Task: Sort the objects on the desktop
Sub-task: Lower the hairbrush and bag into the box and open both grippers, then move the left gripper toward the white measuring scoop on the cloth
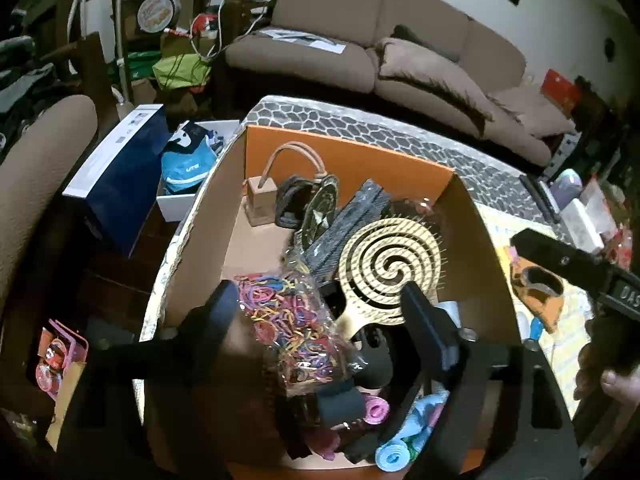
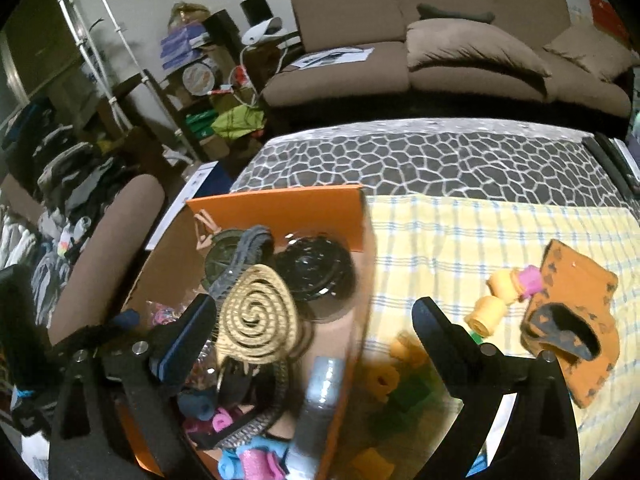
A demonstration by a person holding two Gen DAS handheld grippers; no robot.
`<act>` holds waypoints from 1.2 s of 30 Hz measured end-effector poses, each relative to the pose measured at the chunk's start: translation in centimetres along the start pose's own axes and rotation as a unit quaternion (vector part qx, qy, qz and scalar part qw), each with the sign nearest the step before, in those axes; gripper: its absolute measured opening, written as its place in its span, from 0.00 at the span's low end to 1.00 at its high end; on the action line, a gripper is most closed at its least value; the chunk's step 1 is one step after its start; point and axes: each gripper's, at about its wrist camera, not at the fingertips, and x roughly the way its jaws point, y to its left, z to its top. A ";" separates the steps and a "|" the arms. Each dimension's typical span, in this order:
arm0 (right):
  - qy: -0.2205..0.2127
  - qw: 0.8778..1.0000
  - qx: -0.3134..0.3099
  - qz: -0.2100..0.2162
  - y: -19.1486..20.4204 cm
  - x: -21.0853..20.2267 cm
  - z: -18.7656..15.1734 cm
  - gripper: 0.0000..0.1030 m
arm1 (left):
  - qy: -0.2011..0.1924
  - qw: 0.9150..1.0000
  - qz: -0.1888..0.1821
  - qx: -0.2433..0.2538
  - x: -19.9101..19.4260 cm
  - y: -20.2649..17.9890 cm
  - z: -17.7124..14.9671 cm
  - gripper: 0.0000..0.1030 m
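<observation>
clear plastic bag of coloured rubber bands (image 1: 294, 320) lies in orange cardboard box (image 1: 348, 156) | left gripper (image 1: 320, 316) released | right gripper (image 2: 316, 320) released, empty

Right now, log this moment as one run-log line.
left gripper: jaws open over bag of rubber bands in cardboard box | right gripper: jaws open, empty, straddling box wall | foam rollers, orange cloth unsorted
</observation>
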 end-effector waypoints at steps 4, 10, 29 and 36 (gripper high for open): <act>0.007 1.000 0.007 -0.010 -1.1 -0.2 -0.5 0.98 | -0.002 1.000 -0.006 0.004 -0.4 -0.6 0.0 0.92; 0.018 0.999 0.014 -0.025 -2.4 -0.5 -1.2 0.99 | -0.004 1.000 -0.012 0.012 -0.8 -1.8 0.0 0.99; 0.034 0.995 -0.006 -0.098 -7.2 -4.0 -4.4 0.99 | -0.014 0.997 -0.051 0.057 -2.2 -7.8 -1.0 1.00; 0.040 0.992 0.000 -0.118 -9.9 -6.0 -6.0 0.99 | -0.008 0.993 -0.065 0.103 -2.6 -12.3 -2.5 1.00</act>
